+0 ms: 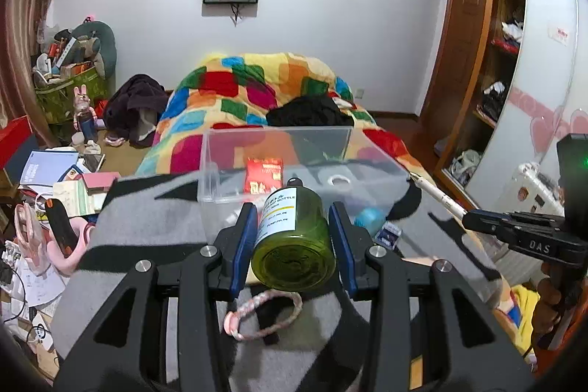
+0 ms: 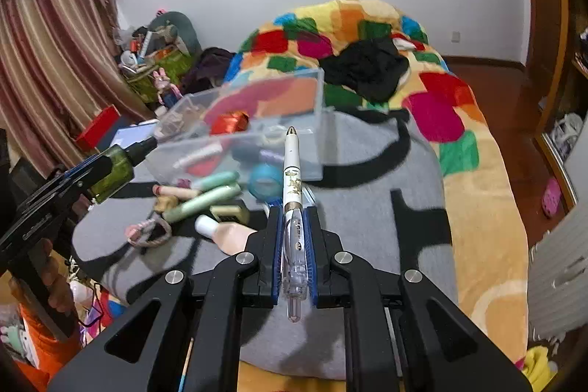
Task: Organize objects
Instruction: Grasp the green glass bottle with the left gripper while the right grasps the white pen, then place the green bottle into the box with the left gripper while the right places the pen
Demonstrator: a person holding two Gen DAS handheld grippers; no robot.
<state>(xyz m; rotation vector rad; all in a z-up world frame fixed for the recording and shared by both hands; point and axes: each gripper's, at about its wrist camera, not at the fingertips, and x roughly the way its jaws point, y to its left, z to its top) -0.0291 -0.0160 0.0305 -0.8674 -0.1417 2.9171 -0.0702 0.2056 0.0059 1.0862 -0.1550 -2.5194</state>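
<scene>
My left gripper (image 1: pixel 292 219) is shut on a green pump bottle (image 1: pixel 294 237) with a black cap, held above the bed just short of the clear plastic box (image 1: pixel 213 171). It also shows in the right wrist view (image 2: pixel 114 168). My right gripper (image 2: pixel 293 212) is shut on a white pen (image 2: pixel 292 179), its tip pointing toward the clear box (image 2: pixel 316 112). The box holds a red packet (image 1: pixel 264 174) and a tape roll (image 1: pixel 339 179).
On the grey blanket (image 2: pixel 367 208) by the box lie green tubes (image 2: pixel 205 199), a blue tape roll (image 2: pixel 265 180), a pink rope bracelet (image 1: pixel 262 315) and a beige bottle (image 2: pixel 228 234). A black garment (image 2: pixel 367 68) lies on the colourful quilt. Clutter covers the floor at left.
</scene>
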